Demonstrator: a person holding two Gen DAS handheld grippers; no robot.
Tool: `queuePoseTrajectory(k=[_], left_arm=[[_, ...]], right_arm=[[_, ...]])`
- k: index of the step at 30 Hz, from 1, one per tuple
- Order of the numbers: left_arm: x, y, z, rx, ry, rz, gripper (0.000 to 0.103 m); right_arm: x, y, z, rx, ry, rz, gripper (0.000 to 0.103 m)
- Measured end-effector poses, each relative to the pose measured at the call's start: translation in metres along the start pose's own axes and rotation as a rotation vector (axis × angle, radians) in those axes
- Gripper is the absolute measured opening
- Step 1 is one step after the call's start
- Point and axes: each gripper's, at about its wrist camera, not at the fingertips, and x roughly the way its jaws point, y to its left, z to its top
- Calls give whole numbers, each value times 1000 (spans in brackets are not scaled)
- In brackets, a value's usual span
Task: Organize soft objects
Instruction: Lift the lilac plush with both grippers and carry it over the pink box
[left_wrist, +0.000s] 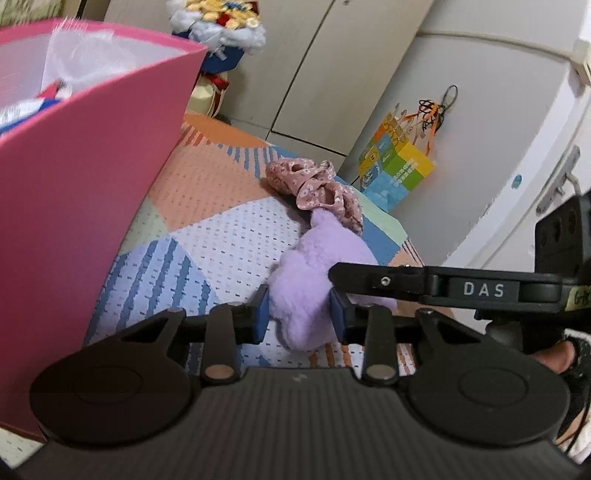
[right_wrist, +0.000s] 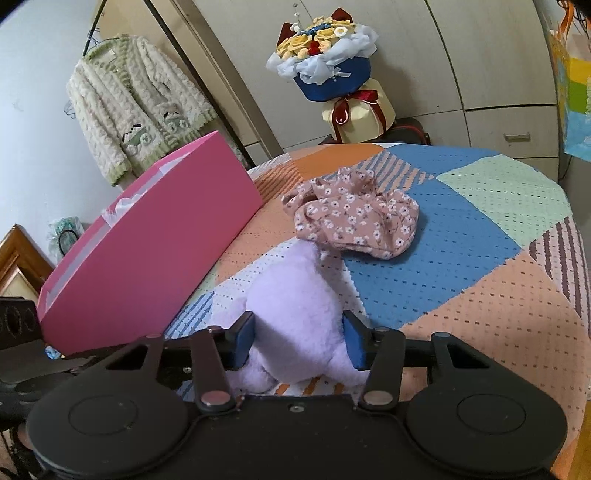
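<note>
A fluffy lilac plush piece (left_wrist: 317, 266) lies on the patterned bed cover (left_wrist: 207, 192). My left gripper (left_wrist: 301, 314) has its blue pads pressed on the plush's near end. My right gripper (right_wrist: 299, 339) also closes on the same lilac plush (right_wrist: 291, 302) from the other side; its black finger (left_wrist: 424, 282) shows in the left wrist view. A pink floral cloth (left_wrist: 317, 184) lies bunched just beyond the plush, touching it; it also shows in the right wrist view (right_wrist: 354, 218). A pink open box (left_wrist: 81, 184) stands on the left, with white tissue inside.
The pink box (right_wrist: 147, 254) stands on the bed's left side. A wrapped flower bouquet (right_wrist: 328, 70) stands beyond the bed by cabinet doors. A colourful gift bag (left_wrist: 395, 166) hangs near a white door. A fluffy cardigan (right_wrist: 136, 110) hangs on a rack at left.
</note>
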Motion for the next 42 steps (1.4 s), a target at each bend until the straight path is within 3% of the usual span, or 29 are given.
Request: queuePoseTrajectory(k=[8,19,30,42], left_arm=[[-16,-8,-1,32,25,-41,30],[-52,-16,-17,70,55,-88,30],[-78,-25,-32,127,103,-150,30],[-121,-18,-33,146,166,-226,30]], right_arm=[[-26,28,-21,-21,-30,-104,51],[-61,49,-59,28,-107,-133,51],[-93,72,-86,21,-100,-186,51],[-118,96,-96,66,-43,-113,51]])
